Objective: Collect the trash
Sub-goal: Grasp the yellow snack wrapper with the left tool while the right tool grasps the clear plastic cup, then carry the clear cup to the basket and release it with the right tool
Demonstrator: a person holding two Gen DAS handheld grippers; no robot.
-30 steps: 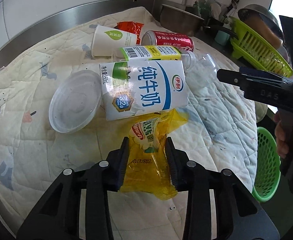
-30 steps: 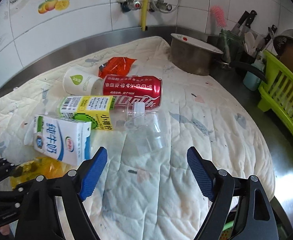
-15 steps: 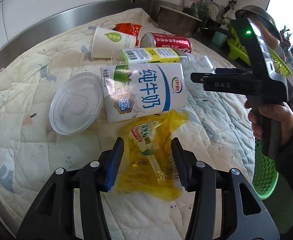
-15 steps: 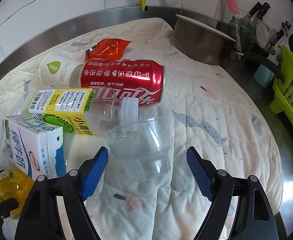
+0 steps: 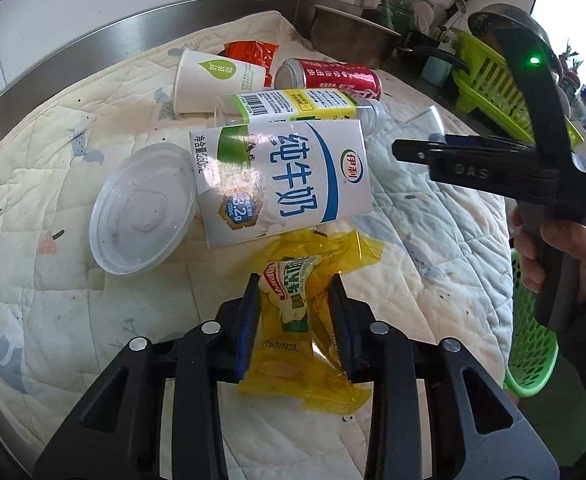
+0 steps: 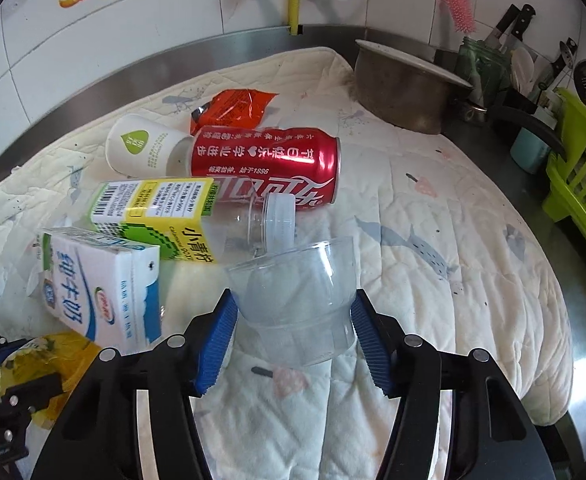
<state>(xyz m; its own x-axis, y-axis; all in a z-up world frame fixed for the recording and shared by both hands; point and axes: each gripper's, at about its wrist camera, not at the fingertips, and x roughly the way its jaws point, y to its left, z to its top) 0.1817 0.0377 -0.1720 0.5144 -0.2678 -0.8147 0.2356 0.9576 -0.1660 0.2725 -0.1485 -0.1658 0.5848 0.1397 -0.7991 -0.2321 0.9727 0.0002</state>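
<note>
Trash lies on a quilted cloth [image 5: 53, 200]. My left gripper [image 5: 295, 292] is closed around a yellow snack wrapper [image 5: 305, 320], its pads touching both sides. Behind the wrapper lie a white milk carton [image 5: 281, 180], a clear plastic lid [image 5: 141, 208], a bottle with a green-yellow label [image 5: 293, 108], a red cola can [image 5: 329, 78], a paper cup [image 5: 213, 80] and an orange wrapper [image 5: 249, 50]. My right gripper [image 6: 293, 312] is open, its blue pads on either side of a clear plastic cup [image 6: 293, 296] lying on its side.
A green mesh basket [image 5: 533, 344] hangs past the cloth's right edge. A metal pot [image 6: 405, 84], a knife holder [image 6: 485, 64] and a lime dish rack [image 6: 581, 168] stand at the back right. A steel rim and a tiled wall run behind.
My left gripper opened slightly, then closed back on the yellow wrapper. My right gripper moved forward and narrowed until the clear cup sits between its pads.
</note>
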